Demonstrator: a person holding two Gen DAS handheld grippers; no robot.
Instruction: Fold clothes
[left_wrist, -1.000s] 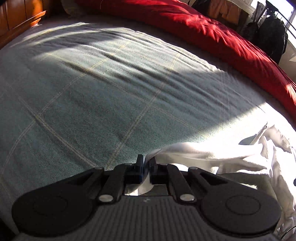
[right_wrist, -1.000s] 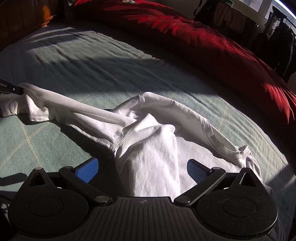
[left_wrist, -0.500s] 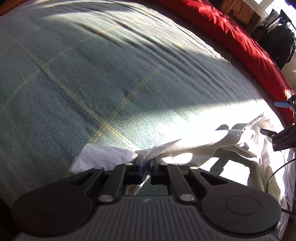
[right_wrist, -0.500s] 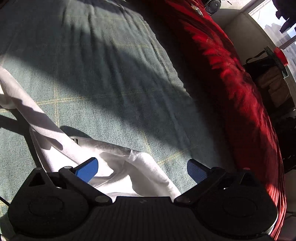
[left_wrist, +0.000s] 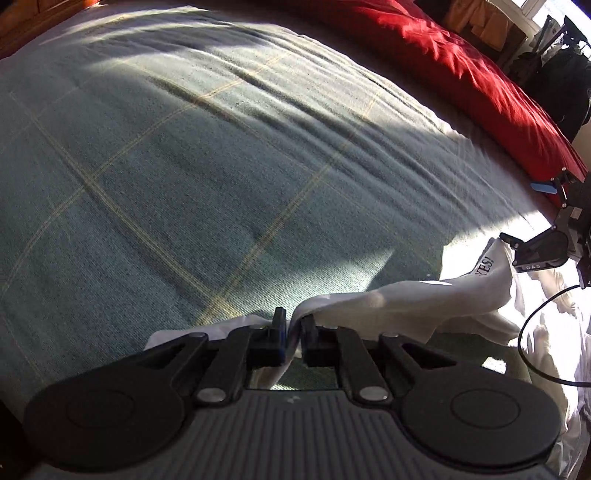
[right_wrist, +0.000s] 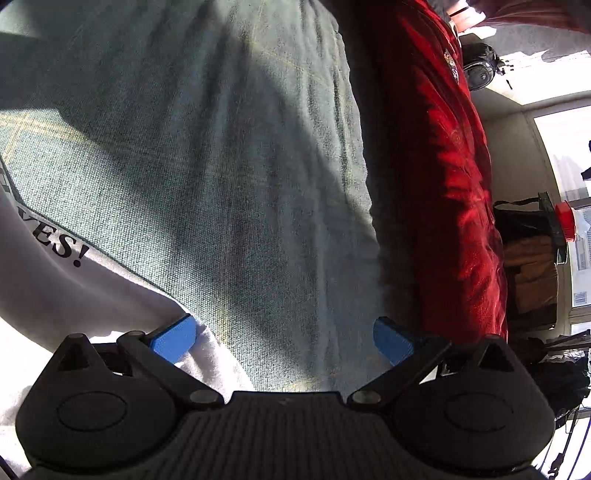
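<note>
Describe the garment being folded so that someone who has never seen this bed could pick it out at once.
Start from the grey-green checked blanket covering the bed, with the red duvet along its far edge. Near the blanket's sunlit end lies a crumpled white T-shirt, one edge pinched in the left hand-held gripper. It is the only white cloth there, and bears black lettering ending "YES!".

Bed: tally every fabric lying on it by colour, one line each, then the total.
White: 1, the white T-shirt, pinched by the left gripper; the right gripper is open beside it.
Green: 1, the checked green blanket.
Red: 1, the red duvet.
Total: 3.
</note>
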